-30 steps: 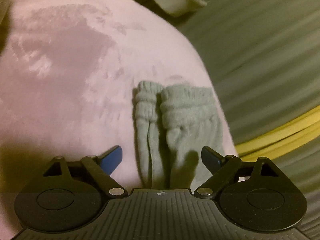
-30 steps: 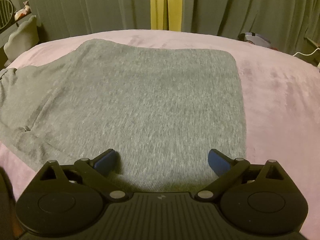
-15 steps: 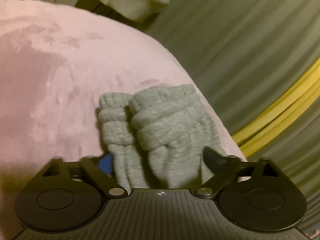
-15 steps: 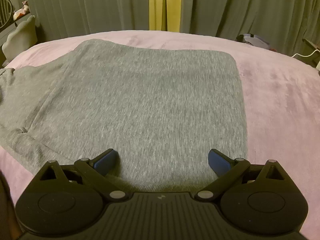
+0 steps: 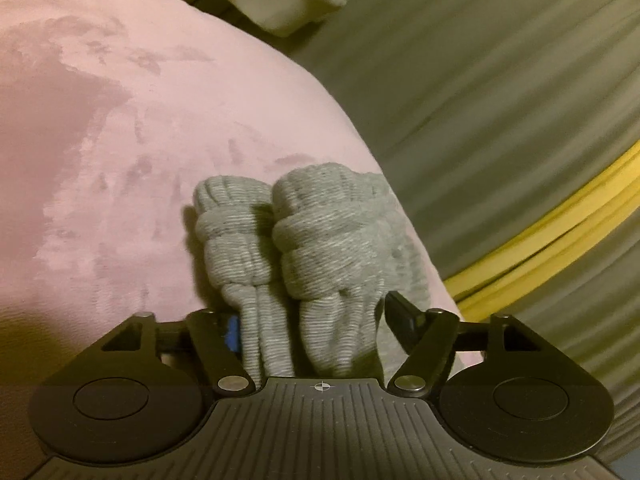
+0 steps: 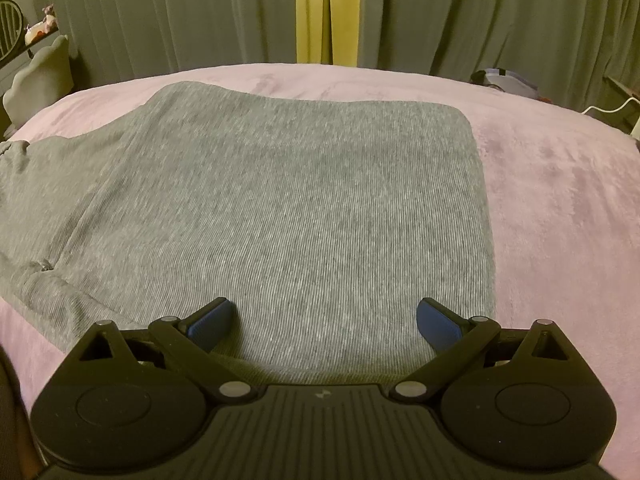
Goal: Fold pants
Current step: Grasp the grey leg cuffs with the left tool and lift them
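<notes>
Grey knit pants lie on a pink bed cover (image 6: 560, 208). In the right wrist view their wide upper part (image 6: 288, 216) lies flat, with the legs running off to the left. My right gripper (image 6: 325, 322) is open and empty just above the near edge of the fabric. In the left wrist view the two ribbed leg cuffs (image 5: 304, 240) lie side by side near the bed's edge. My left gripper (image 5: 316, 326) has closed partway around the bunched legs just behind the cuffs, with the fabric between its fingers.
Grey-green curtains (image 6: 192, 12) with a yellow strip (image 6: 326, 12) hang behind the bed. A pale scalloped chair back (image 6: 38, 80) stands at the left. A dark bag (image 6: 500, 80) and a white cable (image 6: 608, 106) lie at the bed's far right.
My left gripper moved forward over the legs toward the cuffs and its fingers narrowed around the fabric. My right gripper stayed open and barely moved.
</notes>
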`<state>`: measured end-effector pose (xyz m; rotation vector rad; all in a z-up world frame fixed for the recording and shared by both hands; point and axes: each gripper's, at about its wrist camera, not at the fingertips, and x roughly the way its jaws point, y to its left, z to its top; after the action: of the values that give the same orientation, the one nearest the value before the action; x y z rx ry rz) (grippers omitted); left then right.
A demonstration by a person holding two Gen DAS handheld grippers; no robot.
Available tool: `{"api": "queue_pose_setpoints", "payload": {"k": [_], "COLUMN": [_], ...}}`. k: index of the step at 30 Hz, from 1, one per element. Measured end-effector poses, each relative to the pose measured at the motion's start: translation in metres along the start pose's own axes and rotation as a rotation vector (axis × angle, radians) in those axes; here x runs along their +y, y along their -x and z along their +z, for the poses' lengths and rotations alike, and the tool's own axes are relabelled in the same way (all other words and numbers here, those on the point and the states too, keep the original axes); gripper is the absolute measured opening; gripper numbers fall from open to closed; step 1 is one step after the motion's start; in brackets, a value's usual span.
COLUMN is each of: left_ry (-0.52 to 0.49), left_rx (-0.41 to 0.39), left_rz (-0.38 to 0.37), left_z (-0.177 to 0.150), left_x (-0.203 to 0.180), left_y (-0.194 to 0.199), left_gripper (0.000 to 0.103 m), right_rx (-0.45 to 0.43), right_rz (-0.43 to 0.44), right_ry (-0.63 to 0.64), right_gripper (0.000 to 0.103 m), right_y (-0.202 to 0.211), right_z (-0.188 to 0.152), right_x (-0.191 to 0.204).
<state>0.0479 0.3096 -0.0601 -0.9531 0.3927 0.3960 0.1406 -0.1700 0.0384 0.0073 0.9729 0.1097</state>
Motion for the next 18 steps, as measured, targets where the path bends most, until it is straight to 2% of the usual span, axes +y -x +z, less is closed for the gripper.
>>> {"api": "queue_pose_setpoints", "payload": {"k": [1,2,3,4,5,6,9,12,15,18], "left_ry": [-0.005,-0.011,-0.018,-0.016,-0.008,-0.007,-0.077,-0.250,-0.406,-0.605], "left_rx": [0.006,0.006,0.001,0.007,0.004,-0.005,-0.050,-0.097,-0.124,-0.116], "left_rz": [0.015,0.038,0.070,0.079,0.067,0.047,0.006,-0.039,-0.156,-0.293], "left_z": [0.000,0.000,-0.002,-0.002,-0.003,-0.003,-0.007,-0.018,-0.040,-0.080], "left_x": [-0.003,-0.007,-0.010,-0.012,-0.012,-0.015,-0.041,-0.092,-0.148,-0.208], "left_y": [-0.001,0.000,0.005,0.007,0.011,0.016,0.039,0.064,0.094,0.120], "left_gripper": [0.073,0.065,0.047,0.042,0.033,0.028,0.025,0.024,0.024,0.024], "right_rx": [0.001,0.003,0.004,0.005,0.006,0.006,0.006,0.003,-0.030,-0.076], "right_rz": [0.000,-0.002,-0.005,-0.007,-0.007,-0.006,0.000,0.014,0.082,0.154], "right_ry": [0.000,0.001,0.003,0.006,0.006,0.003,-0.005,-0.025,-0.122,-0.262], "right_gripper": [0.099,0.099,0.099,0.099,0.099,0.099,0.099,0.099,0.099,0.099], "right_y": [0.000,-0.001,-0.001,-0.001,-0.002,-0.002,-0.002,0.000,0.007,0.018], "right_z": [0.000,0.000,0.000,0.000,0.000,0.000,0.001,0.001,0.003,0.002], "right_x": [0.000,0.001,0.001,0.001,0.001,0.001,0.000,-0.002,-0.018,-0.041]}}
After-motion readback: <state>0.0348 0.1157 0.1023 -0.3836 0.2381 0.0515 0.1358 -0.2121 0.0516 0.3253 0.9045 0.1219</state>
